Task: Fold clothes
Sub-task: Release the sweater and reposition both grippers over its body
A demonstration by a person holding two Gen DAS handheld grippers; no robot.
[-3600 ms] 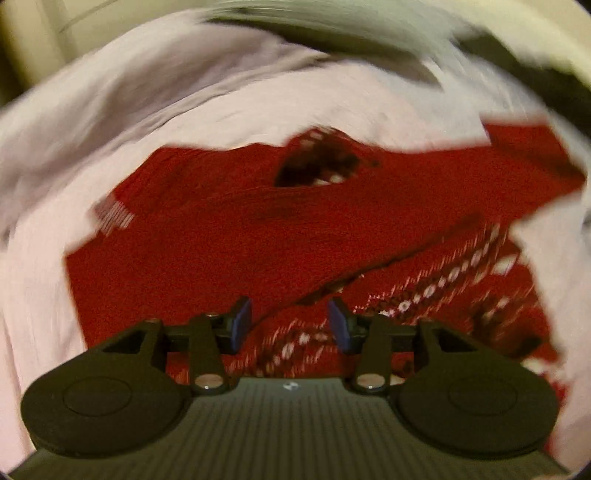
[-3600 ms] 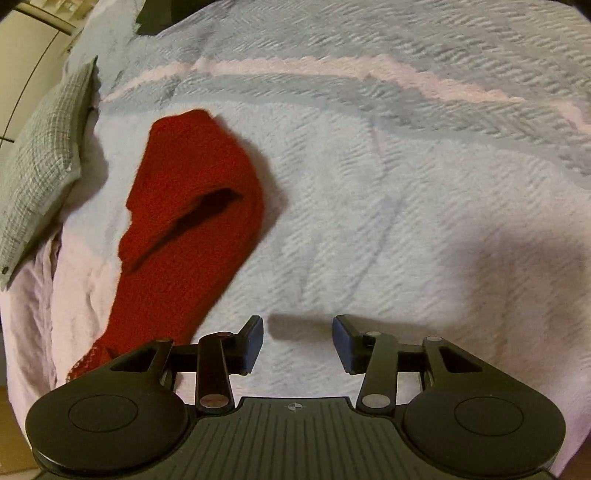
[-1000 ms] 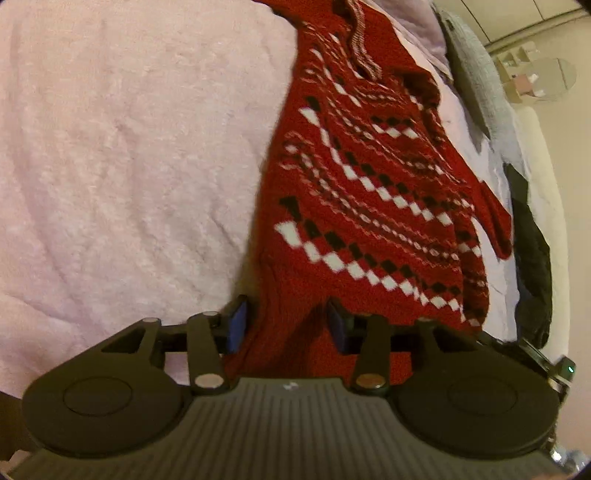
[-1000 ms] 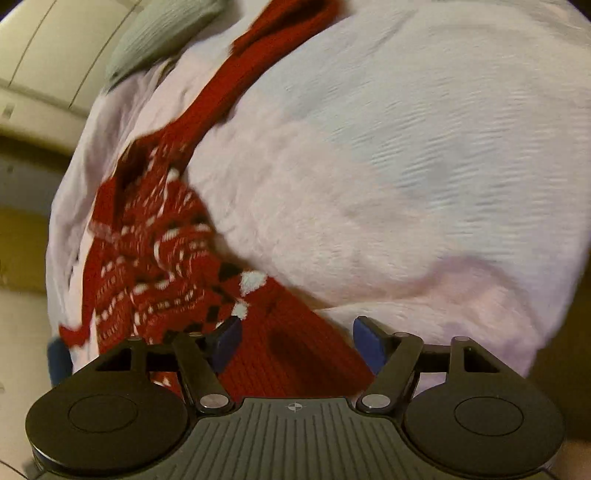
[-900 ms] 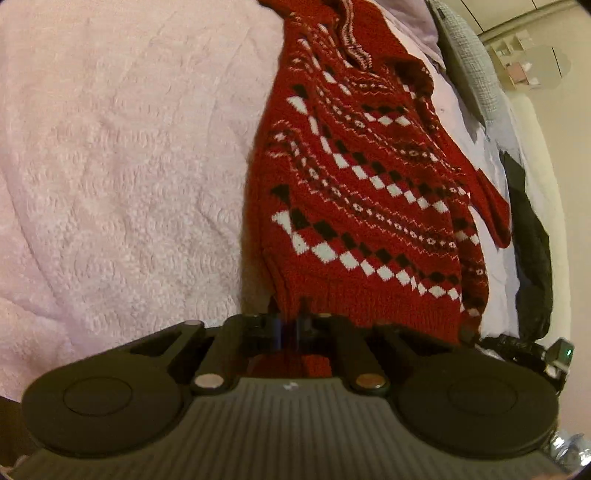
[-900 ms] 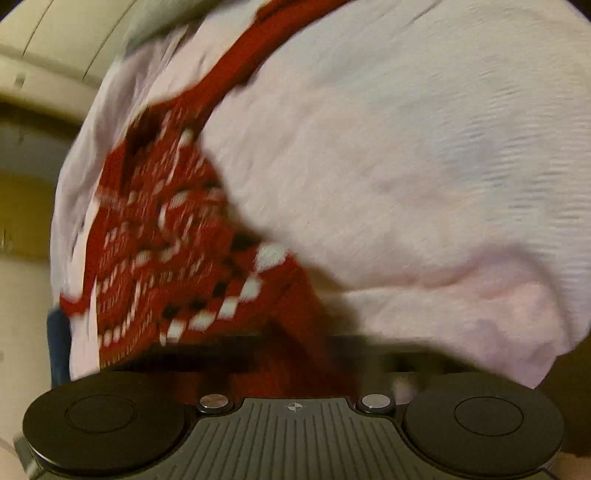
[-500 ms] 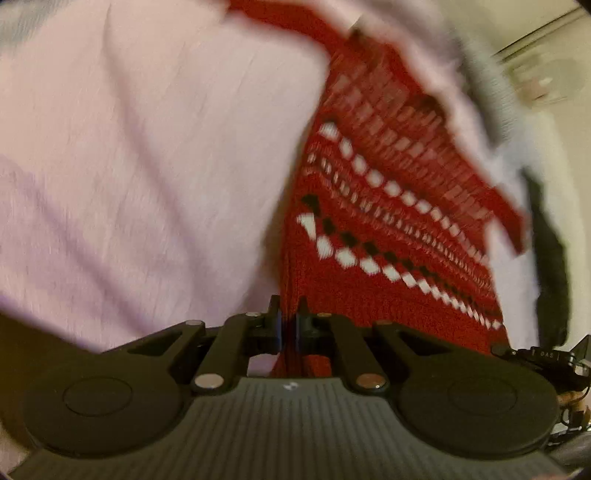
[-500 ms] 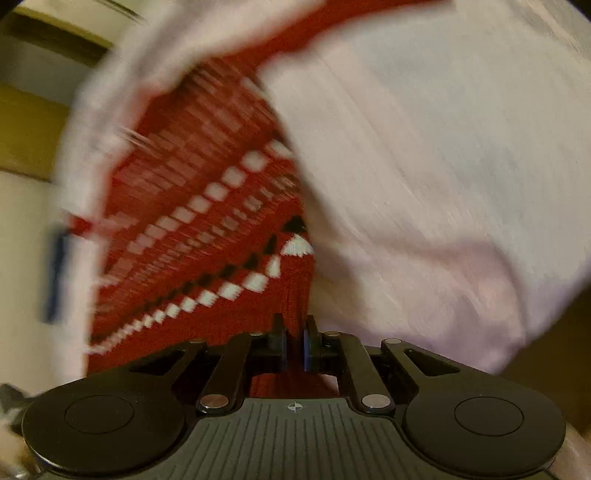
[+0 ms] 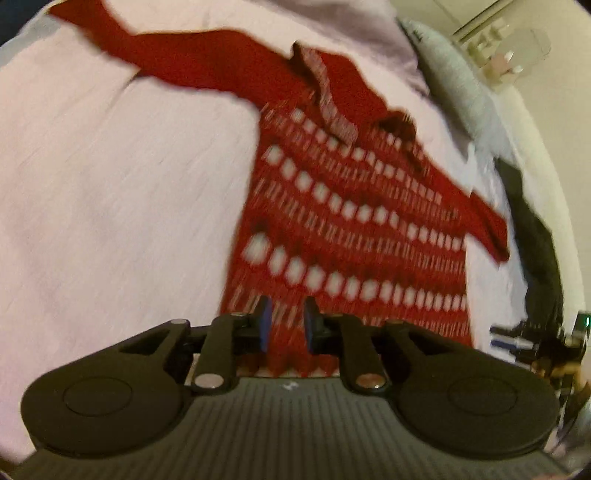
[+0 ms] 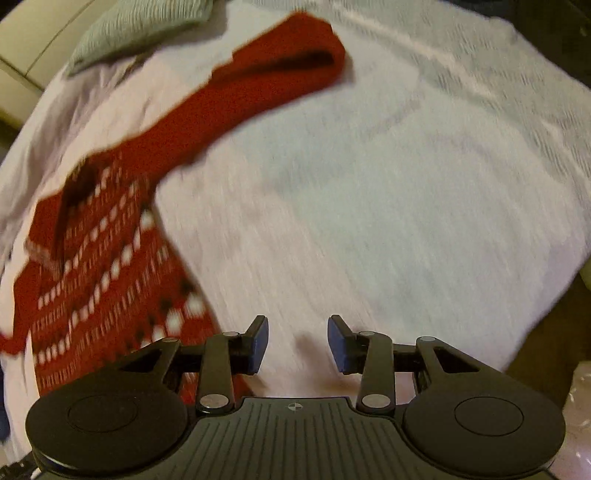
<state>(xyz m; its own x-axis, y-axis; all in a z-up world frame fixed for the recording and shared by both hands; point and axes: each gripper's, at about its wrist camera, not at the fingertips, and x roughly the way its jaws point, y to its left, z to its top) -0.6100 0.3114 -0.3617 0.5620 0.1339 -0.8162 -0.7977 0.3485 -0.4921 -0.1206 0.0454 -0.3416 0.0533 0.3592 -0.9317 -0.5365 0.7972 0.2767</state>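
Garment: a red knitted sweater (image 9: 354,206) with rows of white and dark diamond patterning lies spread flat on a pale pink textured bedspread (image 9: 122,192); its striped collar (image 9: 327,96) points away from the camera; one plain red sleeve (image 10: 258,92) stretches out sideways across the cover, the other sleeve (image 9: 487,229) folds short at the opposite side
Left gripper (image 9: 284,328): hangs over the sweater's hem edge, pointing steeply down; jaws opening, a narrow gap between the blue pads; the red knit shows through the gap, but the pads do not pinch it
Right gripper (image 10: 298,343): over bare bedspread, just beside the sweater's hem corner, which lies to its left in the right wrist view; jaws opening, about half apart; nothing between them, nothing held
Surroundings: a grey-green knitted cushion (image 10: 140,29) at the head of the bed beyond the sleeve; a dark garment (image 9: 535,240) lies along the bed's far edge in the left wrist view
Picture quality: both views smeared by motion; fine knit detail blurred
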